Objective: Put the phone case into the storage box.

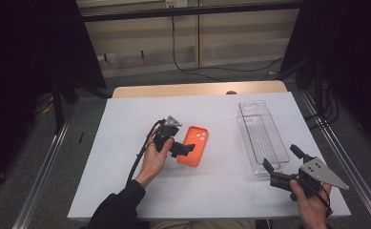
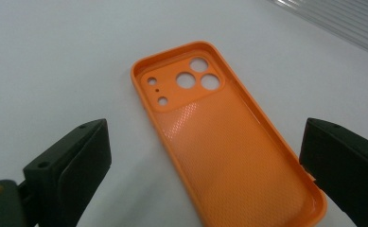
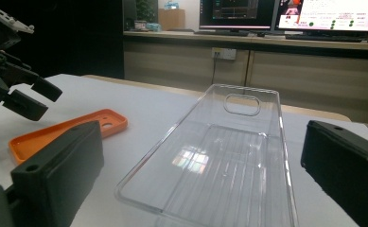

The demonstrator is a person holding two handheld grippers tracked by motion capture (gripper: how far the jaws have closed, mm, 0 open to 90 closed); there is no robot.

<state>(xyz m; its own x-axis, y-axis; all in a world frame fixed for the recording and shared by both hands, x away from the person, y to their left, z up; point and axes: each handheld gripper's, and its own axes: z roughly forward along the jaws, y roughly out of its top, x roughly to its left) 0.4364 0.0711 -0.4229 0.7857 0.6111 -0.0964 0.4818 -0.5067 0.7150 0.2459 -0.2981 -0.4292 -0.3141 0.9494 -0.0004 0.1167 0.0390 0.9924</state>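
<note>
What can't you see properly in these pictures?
- Phone case: in the left gripper view its near corner is cut off by the bottom edge.
- Phone case in the high view: the left gripper covers its left edge, so touching or not is unclear.
- Clear tray: in the right gripper view its near end runs off the bottom edge.
- Monitors: their text is too small and cut by the top edge.

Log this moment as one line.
left gripper: open, over orange case | right gripper: open, at clear tray | case on table, inside up
</note>
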